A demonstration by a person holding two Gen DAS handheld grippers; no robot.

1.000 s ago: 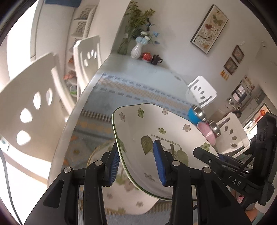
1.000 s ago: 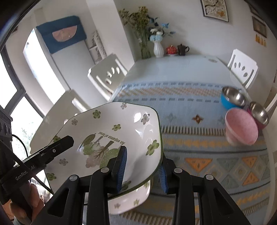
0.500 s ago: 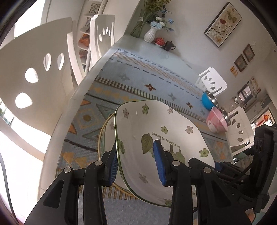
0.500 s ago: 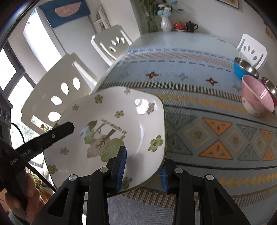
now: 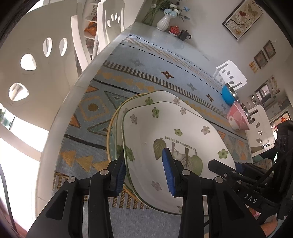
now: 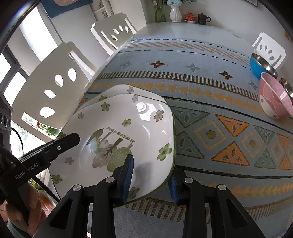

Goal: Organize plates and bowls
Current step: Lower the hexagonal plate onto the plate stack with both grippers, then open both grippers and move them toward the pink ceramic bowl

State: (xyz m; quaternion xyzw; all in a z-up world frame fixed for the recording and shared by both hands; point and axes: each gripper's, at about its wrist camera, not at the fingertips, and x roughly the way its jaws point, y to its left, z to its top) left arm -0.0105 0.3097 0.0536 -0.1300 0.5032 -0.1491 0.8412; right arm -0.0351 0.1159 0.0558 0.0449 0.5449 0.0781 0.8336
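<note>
I have the flowered plate [image 5: 175,131] gripped from both sides — my left gripper [image 5: 144,171] has its jaws clamped on the plate's left rim, one blue pad inside the dish and one outside. My right gripper [image 6: 151,176] is clamped the same way on the opposite rim, near a corner. The plate sits low over a second flowered plate [image 5: 146,98] of the same pattern, whose edge shows just past it; whether the two touch I cannot tell. Under that pair a thin yellowish rim [image 5: 109,128] curves out on the left. All of this is at the near end of the surface, on a blue patterned cloth [image 6: 210,113]. Well apart, at the far right edge, stand a pink bowl [image 6: 274,100] and a blue bowl [image 6: 260,65] with a steel inside — close together. A white vase [image 6: 174,11] stands at the far end.
</note>
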